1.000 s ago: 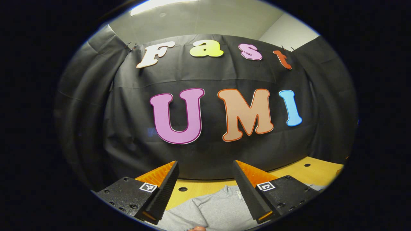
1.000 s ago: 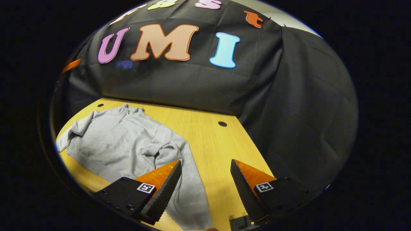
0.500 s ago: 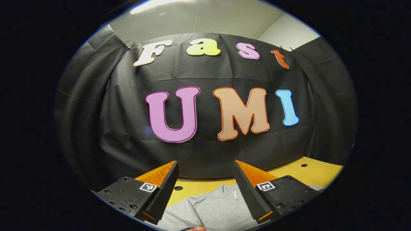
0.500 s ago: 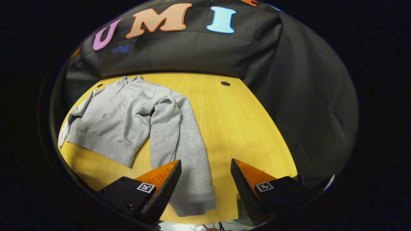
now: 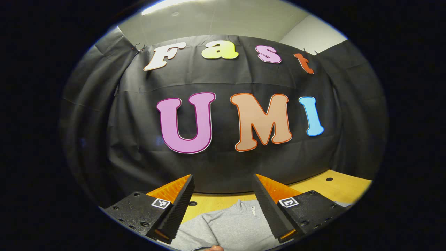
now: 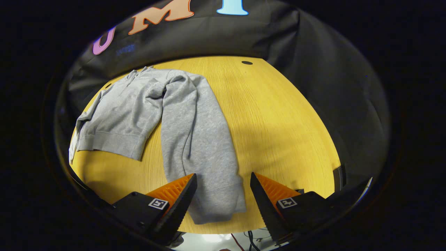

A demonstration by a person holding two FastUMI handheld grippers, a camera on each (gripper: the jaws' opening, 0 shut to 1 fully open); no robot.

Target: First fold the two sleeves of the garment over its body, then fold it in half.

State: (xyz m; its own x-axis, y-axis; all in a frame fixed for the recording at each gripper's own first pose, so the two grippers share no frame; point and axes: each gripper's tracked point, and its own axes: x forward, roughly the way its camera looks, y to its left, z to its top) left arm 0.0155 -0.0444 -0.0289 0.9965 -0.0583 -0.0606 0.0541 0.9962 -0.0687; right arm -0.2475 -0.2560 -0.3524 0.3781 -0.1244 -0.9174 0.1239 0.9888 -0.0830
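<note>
Looking from left to right across the right gripper view, we find the grey garment [image 6: 132,108] lying on the desk [image 6: 278,118], its body toward the left and its collar pointing at the booth wall. At the far left edge of the body a bit of cloth shows that may be the other sleeve, but we cannot tell how it lies. The hem runs flat along the near left side. Just right of the body, the right sleeve [image 6: 198,146] stretches down toward us, beside the body and not folded over it, with its cuff [image 6: 219,205] lying on the desk between the fingers of the right hand-held gripper [image 6: 223,195]. That hand-held gripper stands wide and holds nothing; we cannot tell whether it touches the cloth.

In the left gripper view, the left hand-held gripper [image 5: 223,202] is also spread wide and empty, raised and aimed at the wall, with the collar end of the garment [image 5: 237,223] on the desk below and between its fingers.

We judge the task to be at its start: this sleeve is not yet laid over the body, and the fold in half has not been made. Both sleeve folds and the halving appear to remain, and the cuff looks like the likely first thing to take.
</note>
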